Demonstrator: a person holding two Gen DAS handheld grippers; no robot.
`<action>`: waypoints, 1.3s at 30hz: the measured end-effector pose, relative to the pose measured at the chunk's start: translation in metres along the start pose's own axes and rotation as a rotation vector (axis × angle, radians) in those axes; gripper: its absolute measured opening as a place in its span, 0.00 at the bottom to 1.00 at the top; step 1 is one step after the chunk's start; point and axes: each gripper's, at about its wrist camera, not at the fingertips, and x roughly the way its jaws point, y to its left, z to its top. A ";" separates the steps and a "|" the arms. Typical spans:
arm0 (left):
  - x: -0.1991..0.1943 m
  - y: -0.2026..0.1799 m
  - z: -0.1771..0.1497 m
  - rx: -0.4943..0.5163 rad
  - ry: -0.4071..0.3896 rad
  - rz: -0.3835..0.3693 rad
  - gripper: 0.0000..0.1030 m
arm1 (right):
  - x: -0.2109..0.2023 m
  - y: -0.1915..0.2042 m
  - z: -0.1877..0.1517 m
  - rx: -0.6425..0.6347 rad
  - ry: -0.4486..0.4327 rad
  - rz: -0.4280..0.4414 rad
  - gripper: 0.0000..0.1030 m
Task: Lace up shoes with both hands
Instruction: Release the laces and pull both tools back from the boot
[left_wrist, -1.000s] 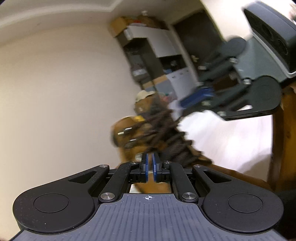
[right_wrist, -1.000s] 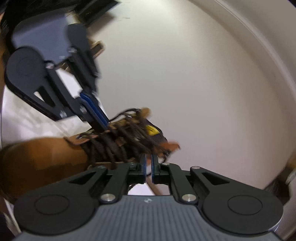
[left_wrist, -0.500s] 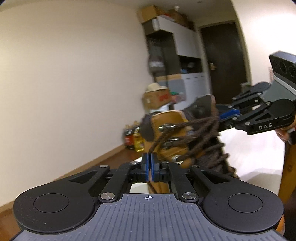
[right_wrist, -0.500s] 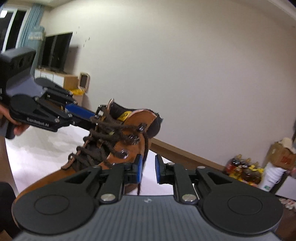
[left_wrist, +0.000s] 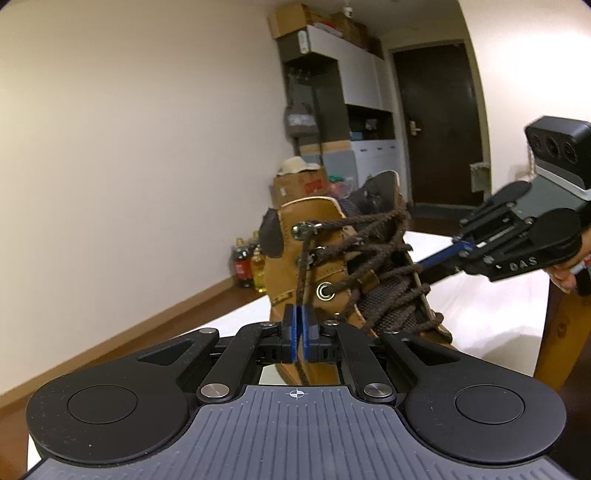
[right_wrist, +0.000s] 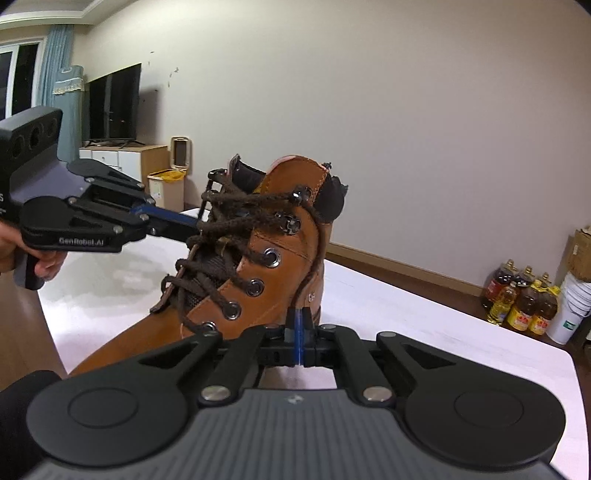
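Boot (left_wrist: 325, 266) now sharp and upright, lace (left_wrist: 302, 273) in left hand-held gripper (left_wrist: 298, 334).

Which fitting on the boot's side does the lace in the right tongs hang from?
The topmost hook, above the second hook and the ring eyelets; the lace drops from it into the closing right tongs.

"GenRobot.AI" marks the left hand-held gripper (right_wrist: 192, 221) (white lettering).

The boot's (right_wrist: 280, 266) toe hides behind the right hand-held gripper (right_wrist: 298, 325).
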 end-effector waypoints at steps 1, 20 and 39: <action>-0.005 0.000 -0.003 -0.011 0.004 0.011 0.07 | -0.005 0.002 -0.002 0.009 -0.002 -0.011 0.11; -0.052 -0.068 -0.057 -0.146 0.198 0.016 0.09 | -0.043 0.126 -0.057 0.182 0.056 0.077 0.13; -0.041 -0.084 -0.052 -0.151 0.196 0.129 0.00 | -0.035 0.140 -0.055 0.121 -0.024 -0.093 0.26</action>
